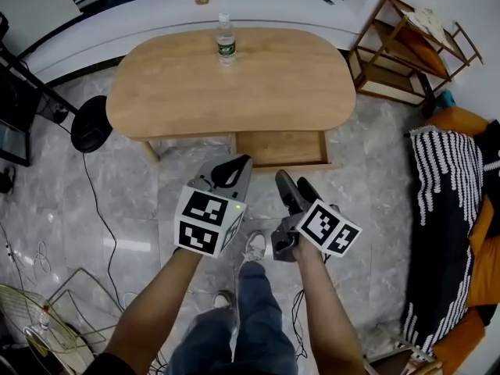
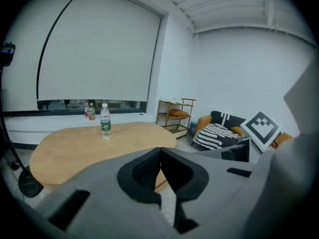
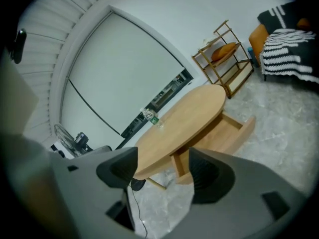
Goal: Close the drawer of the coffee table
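Grey marble floor (image 1: 156, 201) runs under everything in the head view. At far left a black round stand base (image 1: 91, 123) sits on it with a cable trailing nearby, and a wire fan guard (image 1: 27, 315) lies in the bottom corner.

Right of these stands the coffee table (image 1: 180, 92). On its oval wooden surface a clear water bottle (image 1: 226, 39) with a green label stands upright near the far edge. Under the near edge, right of centre, the drawer (image 1: 283, 148) is pulled out toward the person, its wooden bottom showing.

The left gripper (image 1: 244, 161) hangs over the floor in front of the table, near the drawer's left corner but apart from it. In the left gripper view its black fingers (image 2: 144, 171) meet at the tips with nothing between them.

The right gripper (image 1: 294, 180) is just beside it, in front of the drawer and not touching it. In the right gripper view its fingers (image 3: 209, 176) stand wide apart and hold nothing, and the open drawer (image 3: 229, 133) shows beyond them.

Farther right, a wooden shelf rack (image 1: 406, 49) stands against the wall. An orange sofa (image 1: 461, 119) with a black-and-white striped blanket (image 1: 441, 209) fills the right edge.
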